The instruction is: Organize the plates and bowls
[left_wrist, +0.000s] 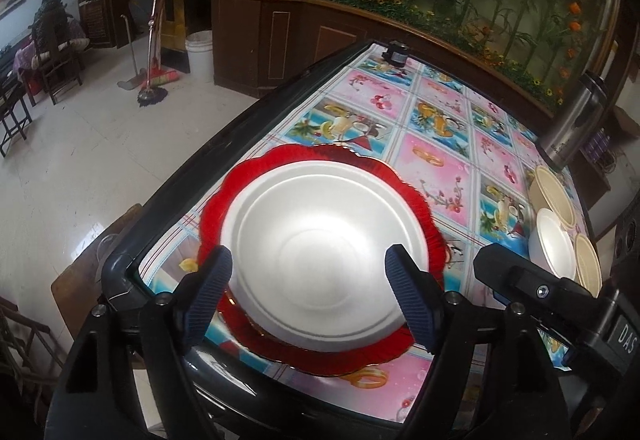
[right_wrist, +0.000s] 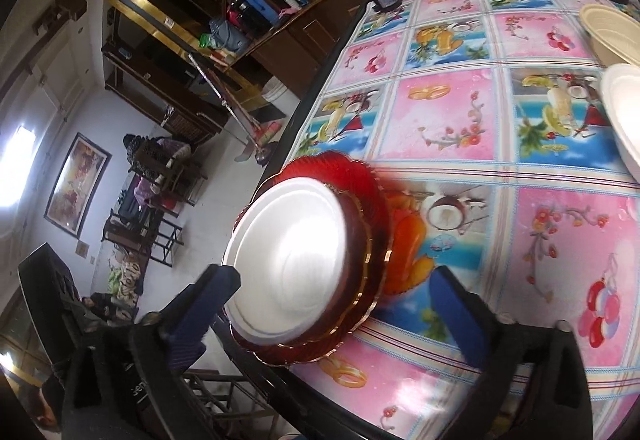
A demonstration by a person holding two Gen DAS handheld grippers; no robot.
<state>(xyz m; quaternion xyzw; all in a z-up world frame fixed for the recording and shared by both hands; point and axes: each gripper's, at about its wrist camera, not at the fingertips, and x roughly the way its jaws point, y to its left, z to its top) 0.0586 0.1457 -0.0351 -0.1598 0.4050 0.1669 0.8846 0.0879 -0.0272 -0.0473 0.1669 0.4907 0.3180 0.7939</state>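
Stacking — one white plate (left_wrist: pixel 320 260), red plates (left_wrist: pixel 248 171)

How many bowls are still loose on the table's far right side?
3: a beige bowl nearest the steel flask, a white bowl beside it, another beige bowl closest. More may be hidden.

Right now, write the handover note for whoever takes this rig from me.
Left gripper: open, fingers either side of the white plate, gripping nothing.
Right gripper: open, empty, facing the same stack.
Done: white plate sits on the red plates at the table corner.
Left: a white bowl and two beige bowls stand loose on the far side, beside a steel flask. They look unstacked; probably nest them next.
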